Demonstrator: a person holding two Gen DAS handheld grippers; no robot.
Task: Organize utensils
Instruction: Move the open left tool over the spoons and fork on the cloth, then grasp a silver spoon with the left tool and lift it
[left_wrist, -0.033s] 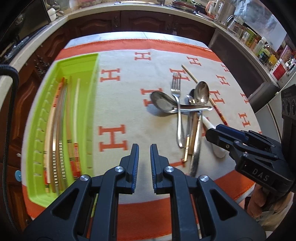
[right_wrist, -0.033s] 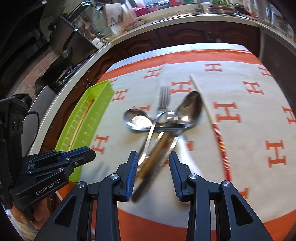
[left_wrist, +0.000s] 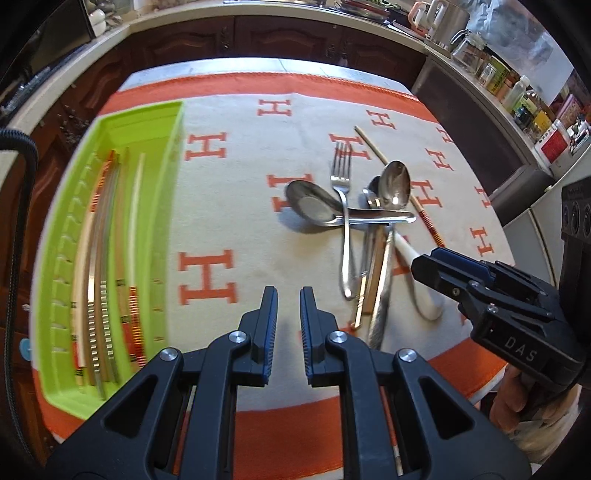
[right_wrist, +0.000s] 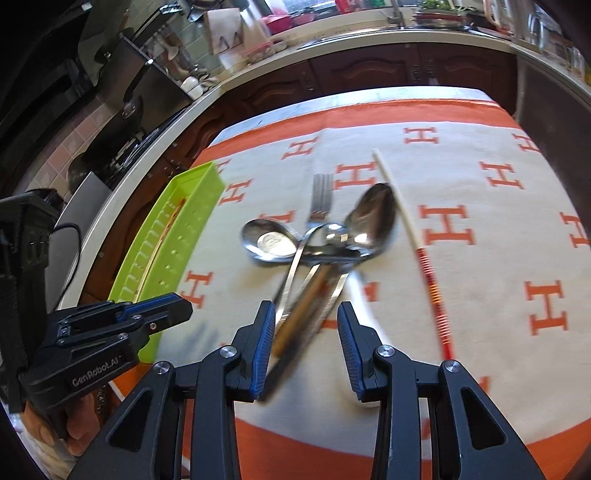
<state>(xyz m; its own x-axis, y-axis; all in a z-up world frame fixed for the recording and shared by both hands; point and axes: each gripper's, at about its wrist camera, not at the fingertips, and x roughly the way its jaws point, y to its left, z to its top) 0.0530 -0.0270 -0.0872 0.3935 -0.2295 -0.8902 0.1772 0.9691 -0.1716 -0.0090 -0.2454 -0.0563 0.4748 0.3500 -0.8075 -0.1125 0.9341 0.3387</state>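
Note:
A pile of utensils lies mid-table: a fork (left_wrist: 341, 192), two steel spoons (left_wrist: 314, 205) (left_wrist: 396, 182), a wood-handled piece (right_wrist: 306, 306) and a white spoon (left_wrist: 421, 288). A lone chopstick (right_wrist: 413, 236) with a red end lies right of the pile. A green tray (left_wrist: 173, 155) at left holds several chopsticks (left_wrist: 99, 266). My left gripper (left_wrist: 288, 325) is open a little and empty, above bare cloth between tray and pile. My right gripper (right_wrist: 306, 345) is open, its fingers on either side of the near handle ends; it also shows in the left wrist view (left_wrist: 461, 275).
An orange and white cloth with H marks (left_wrist: 229, 192) covers the table. Dark cabinets and a counter with jars and pots (left_wrist: 491, 70) run behind and to the right. The table's near edge is close below both grippers.
The left gripper's jaws have opened a little wider. The right gripper has edged forward over the handle ends.

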